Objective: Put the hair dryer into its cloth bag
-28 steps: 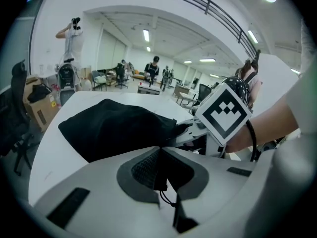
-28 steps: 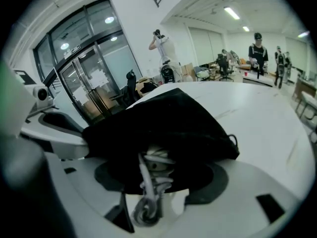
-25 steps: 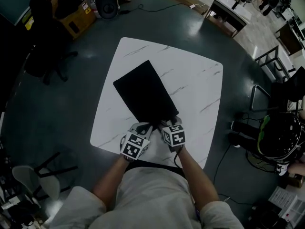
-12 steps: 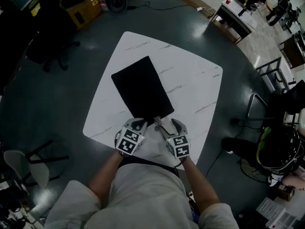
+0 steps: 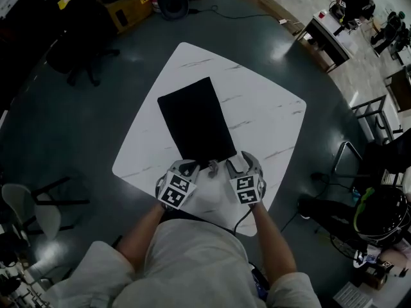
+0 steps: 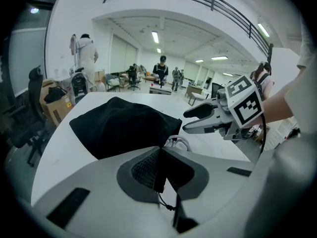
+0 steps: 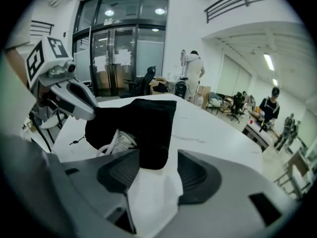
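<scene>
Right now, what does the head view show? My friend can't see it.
A black cloth bag lies flat on a white table, a person's grippers at its near edge. The left gripper's fingers are shut on the bag; the right gripper's fingers, just now closing a little, stand open around its corner.

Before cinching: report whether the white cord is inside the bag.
Partly out: white cord loops protrude from the cloth bag's mouth.

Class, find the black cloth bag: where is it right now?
In the head view the cloth bag lies near the middle of the white table, its near edge pinched by the left gripper.
</scene>
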### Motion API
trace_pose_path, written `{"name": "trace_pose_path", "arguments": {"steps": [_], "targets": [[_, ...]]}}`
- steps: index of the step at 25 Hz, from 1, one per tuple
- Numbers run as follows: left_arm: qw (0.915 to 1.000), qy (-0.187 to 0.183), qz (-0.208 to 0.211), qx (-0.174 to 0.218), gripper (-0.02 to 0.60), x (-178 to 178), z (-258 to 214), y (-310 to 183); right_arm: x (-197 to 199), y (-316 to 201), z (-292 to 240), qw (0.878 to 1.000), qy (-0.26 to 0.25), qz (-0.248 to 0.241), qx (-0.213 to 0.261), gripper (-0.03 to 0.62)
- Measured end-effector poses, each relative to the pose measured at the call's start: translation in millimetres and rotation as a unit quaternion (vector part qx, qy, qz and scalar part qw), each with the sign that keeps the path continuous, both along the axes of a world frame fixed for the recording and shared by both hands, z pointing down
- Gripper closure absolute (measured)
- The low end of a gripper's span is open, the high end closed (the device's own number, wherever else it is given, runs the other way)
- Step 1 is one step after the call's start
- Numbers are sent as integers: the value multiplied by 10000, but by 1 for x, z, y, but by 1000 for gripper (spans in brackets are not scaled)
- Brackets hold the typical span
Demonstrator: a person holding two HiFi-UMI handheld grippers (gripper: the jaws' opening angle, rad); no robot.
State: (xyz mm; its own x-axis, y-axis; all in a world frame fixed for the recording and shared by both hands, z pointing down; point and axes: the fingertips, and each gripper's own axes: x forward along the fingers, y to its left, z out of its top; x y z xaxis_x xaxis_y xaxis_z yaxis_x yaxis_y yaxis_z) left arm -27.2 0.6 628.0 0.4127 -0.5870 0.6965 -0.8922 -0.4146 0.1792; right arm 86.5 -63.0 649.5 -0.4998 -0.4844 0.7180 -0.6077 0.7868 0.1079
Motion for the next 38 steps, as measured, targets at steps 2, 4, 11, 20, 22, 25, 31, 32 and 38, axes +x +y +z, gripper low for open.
{"name": "trace_pose_path", "arguments": {"steps": [2,4,11,20,22,25,31,32,38], "targets": [[10000,-33,-18,-34,565,1,1,2,-6,-8,9,9995,228,-205,101,354],[9999,-91,-19,-42,565,2,2,2,-11,-18,16,9984,405,-318,232,394],[9971,-512,-418,384,560,-1,-1,4,-16,-26,16,9955,470,-549,619,568],[9864,-796,-1436,106,411,-14,24,38,-18,-19,8,9955,213,-672,640,569],[9818,-913,-1665,-57,411,-18,38,42,-18,-17,8,9952,188,-724,628,569],[9779,-818,-1905,-272,424,-19,58,41,-16,-11,12,9955,129,-788,514,569],[9760,-598,-2089,-125,561,-19,58,37,-13,14,14,9971,-144,-727,186,569],[9767,-540,-2077,-25,561,-19,52,35,-13,16,10,9974,-296,-649,104,569],[9747,-381,-2138,535,565,-28,7,25,-15,14,-30,9942,-1054,-188,-40,571]]}}
